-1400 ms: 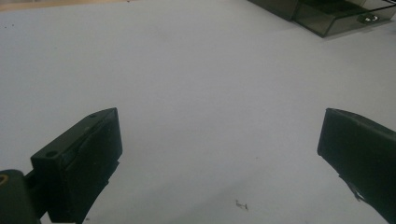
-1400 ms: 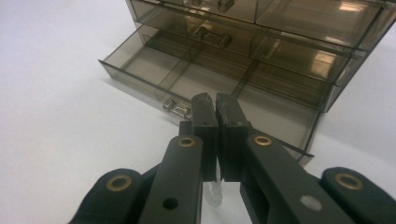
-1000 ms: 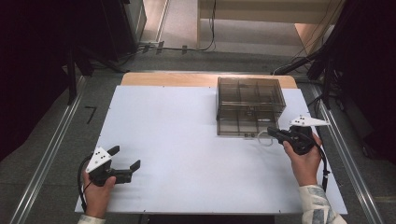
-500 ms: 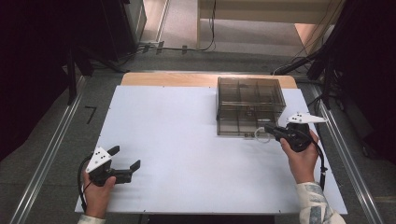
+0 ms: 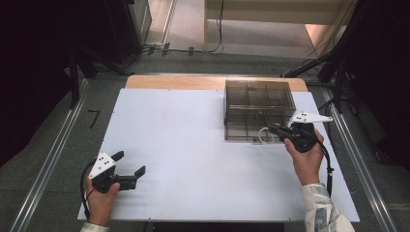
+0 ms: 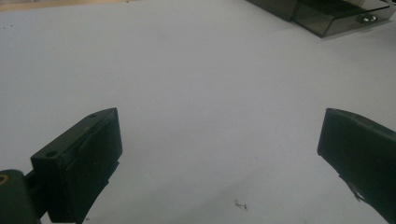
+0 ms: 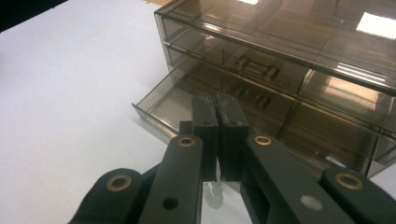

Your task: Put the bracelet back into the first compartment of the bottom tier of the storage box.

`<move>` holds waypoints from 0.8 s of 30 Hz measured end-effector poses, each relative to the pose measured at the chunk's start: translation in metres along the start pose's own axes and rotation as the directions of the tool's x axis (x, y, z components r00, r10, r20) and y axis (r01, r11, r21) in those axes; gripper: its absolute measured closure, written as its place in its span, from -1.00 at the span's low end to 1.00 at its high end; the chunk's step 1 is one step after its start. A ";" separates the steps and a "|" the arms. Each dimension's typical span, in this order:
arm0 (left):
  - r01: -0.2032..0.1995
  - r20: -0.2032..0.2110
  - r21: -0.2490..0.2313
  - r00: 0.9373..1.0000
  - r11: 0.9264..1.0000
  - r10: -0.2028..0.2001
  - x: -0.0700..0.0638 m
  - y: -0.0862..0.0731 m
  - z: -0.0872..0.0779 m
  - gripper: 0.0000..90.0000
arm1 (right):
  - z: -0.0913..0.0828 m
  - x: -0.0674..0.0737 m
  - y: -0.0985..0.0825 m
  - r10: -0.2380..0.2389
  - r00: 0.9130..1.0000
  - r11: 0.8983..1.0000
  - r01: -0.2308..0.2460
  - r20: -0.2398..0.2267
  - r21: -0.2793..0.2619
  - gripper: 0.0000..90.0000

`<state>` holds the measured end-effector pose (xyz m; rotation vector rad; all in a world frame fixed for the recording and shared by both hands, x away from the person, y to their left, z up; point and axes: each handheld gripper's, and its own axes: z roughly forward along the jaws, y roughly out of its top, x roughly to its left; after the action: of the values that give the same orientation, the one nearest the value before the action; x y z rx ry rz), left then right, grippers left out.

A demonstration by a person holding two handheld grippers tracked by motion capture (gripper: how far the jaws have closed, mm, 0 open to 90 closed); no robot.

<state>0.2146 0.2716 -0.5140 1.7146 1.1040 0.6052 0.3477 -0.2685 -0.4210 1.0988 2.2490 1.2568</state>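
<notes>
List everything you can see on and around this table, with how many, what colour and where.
Smoky transparent plastic drawer cabinet: one, grey-brown, far right of the table, bottom drawer pulled partly out.
Small clear looped object: one, whitish, at the cabinet's front by the right gripper; what it is cannot be told.
White table top: one, white, centre.
Wooden strip: one, tan, along the far edge.
Left gripper: one, black, near left corner, jaws apart, holding nothing.
Right gripper: one, black, at the open drawer, jaws together.

Overhead light; white bench [image 5: 193, 140] bright, surroundings near black. Glare patches on smoky drawer box [image 7: 373, 23] top. Soft shadows. Left tool [image 6: 219, 154] jaws blurred close up; mild grain throughout.
</notes>
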 end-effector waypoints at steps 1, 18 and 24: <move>0.000 0.000 0.000 1.000 1.000 0.000 0.000 0.000 0.000 -0.99 | 0.001 0.000 0.001 0.000 1.000 1.000 0.000 -0.001 -0.001 0.90; 0.000 0.000 -0.001 1.000 1.000 0.000 0.000 0.000 0.000 -0.99 | 0.016 0.007 0.017 -0.006 1.000 1.000 0.005 -0.029 -0.013 0.90; -0.001 0.000 -0.001 1.000 1.000 0.001 0.000 0.000 0.000 -0.99 | 0.022 0.010 0.022 -0.015 0.999 1.000 0.015 -0.032 -0.002 0.90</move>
<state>0.2145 0.2716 -0.5140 1.7139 1.1025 0.6059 0.3653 -0.2418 -0.4147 1.0670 2.2747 1.2791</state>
